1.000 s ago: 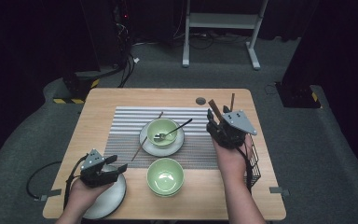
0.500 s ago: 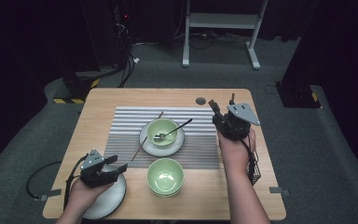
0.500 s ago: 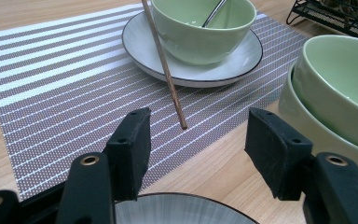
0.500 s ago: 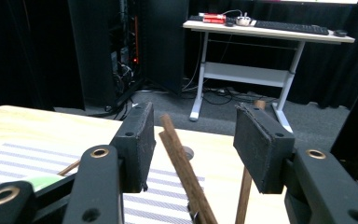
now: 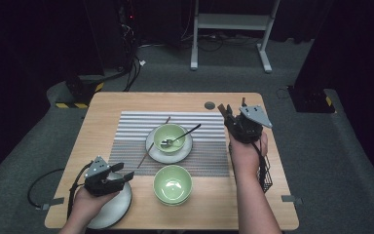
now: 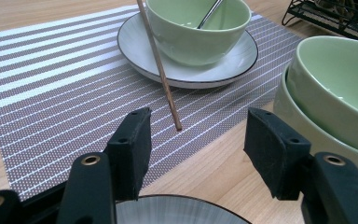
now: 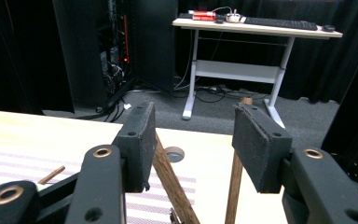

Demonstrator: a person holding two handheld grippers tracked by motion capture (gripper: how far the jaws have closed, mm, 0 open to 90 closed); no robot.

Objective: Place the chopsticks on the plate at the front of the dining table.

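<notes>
- Right gripper (image 5: 233, 117) sits at the upper right of the high view, above the right edge of the striped placemat (image 5: 131, 127), jaws pointing toward the top of the frame.
- In the right gripper view two brown wooden sticks (image 7: 170, 179) rise between its jaws: one leans against the left pad, the other stands just inside the right pad. Jaws are partly open and have just been closing. Whether the pads actually press the sticks I cannot tell.
- Left gripper (image 5: 121, 174) is at the lower left of the high view, over the rim of a grey plate (image 5: 108, 214) near the table's front edge. Jaws are about half open, with nothing between them; the pads hang over bare wood and the mat's corner.
- A single chopstick (image 6: 159, 65) lies on the mat, leaning on the saucer (image 6: 223, 65) rim, its tip just ahead of the left jaws.
- At centre frame in the high view a green bowl (image 5: 169, 136) stands on the saucer, with a spoon (image 5: 184, 135) resting in it.
- Stacked green bowls (image 5: 172, 184) stand at lower centre, just off the mat's near edge.
- A black wire rack (image 5: 265, 171) is beside the right forearm at the table's right edge.
</notes>
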